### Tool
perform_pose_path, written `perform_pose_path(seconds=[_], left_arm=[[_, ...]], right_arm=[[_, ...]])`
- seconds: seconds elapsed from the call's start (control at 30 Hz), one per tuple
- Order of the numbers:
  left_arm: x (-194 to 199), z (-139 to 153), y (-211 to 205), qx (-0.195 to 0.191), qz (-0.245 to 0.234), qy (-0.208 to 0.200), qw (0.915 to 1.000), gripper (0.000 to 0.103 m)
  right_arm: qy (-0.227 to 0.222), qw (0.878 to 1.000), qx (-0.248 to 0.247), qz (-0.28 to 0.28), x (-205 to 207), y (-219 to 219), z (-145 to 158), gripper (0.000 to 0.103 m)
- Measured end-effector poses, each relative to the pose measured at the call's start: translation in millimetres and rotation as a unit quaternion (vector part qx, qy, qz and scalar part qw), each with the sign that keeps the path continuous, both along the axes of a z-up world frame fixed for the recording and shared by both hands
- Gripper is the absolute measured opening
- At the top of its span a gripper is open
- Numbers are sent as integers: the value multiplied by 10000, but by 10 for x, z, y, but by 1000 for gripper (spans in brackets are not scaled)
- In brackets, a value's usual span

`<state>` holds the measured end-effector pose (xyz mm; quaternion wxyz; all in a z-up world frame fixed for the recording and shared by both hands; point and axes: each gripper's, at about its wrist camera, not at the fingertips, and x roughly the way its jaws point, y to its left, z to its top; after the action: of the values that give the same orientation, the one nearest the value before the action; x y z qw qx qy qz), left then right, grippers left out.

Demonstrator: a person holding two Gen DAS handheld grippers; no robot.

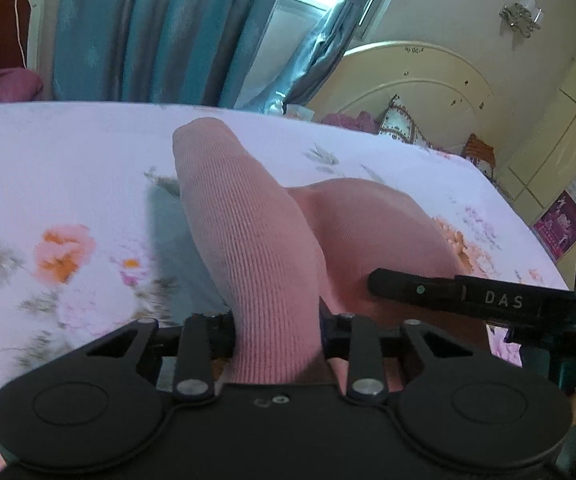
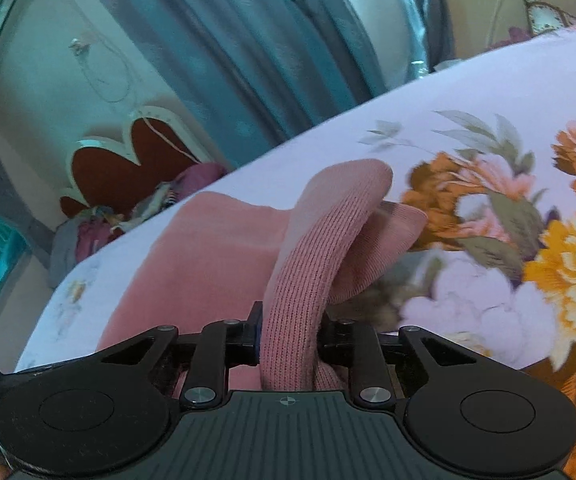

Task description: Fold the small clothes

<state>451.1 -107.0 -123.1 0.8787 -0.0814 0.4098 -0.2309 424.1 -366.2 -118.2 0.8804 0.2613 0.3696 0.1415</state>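
**Both grippers pinch the pink garment above the bed**

On the left side, the left gripper is clamped on a ribbed band of the pink garment, which rises forward from between its fingers and bends over the floral bedsheet. The rest of the cloth lies on the sheet just right of the band. Further right, the right gripper is closed on another ribbed band of the same garment; the band arches up and curls over, its end drooping toward the sheet. Teal curtains hang behind the bed.
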Motion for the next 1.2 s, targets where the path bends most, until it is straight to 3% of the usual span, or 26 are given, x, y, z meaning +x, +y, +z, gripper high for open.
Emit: perform_pose_path(seconds=[0.23,0.6,0.8,1.0,1.1,1.17,1.2], left_arm=[[-124,291,728,2,155,-202,9997,30],[-185,400,2584,-54,291,-262,9992,30],[-63,300,3390,94,628,-232,9977,30],[-6,-27,3934,170,984,-135,9949,30],[38,-231,4072,278,1017,-7,9944,39],[24,-320,4106,364,979,-45,9945,51],[8,-328,4129,430,1035,-101,9937,65]], right_arm=[[-184,9996,114,207,-54,720,239,22],[-188,9992,111,334,-70,2681,295,22],[-132,9981,73,600,231,3613,140,22],[120,9969,-64,781,503,4073,-204,22],[218,9968,-326,692,570,4093,-356,23],[348,9970,-396,572,570,4042,-420,23],[355,9965,-501,560,549,4019,-430,23]])
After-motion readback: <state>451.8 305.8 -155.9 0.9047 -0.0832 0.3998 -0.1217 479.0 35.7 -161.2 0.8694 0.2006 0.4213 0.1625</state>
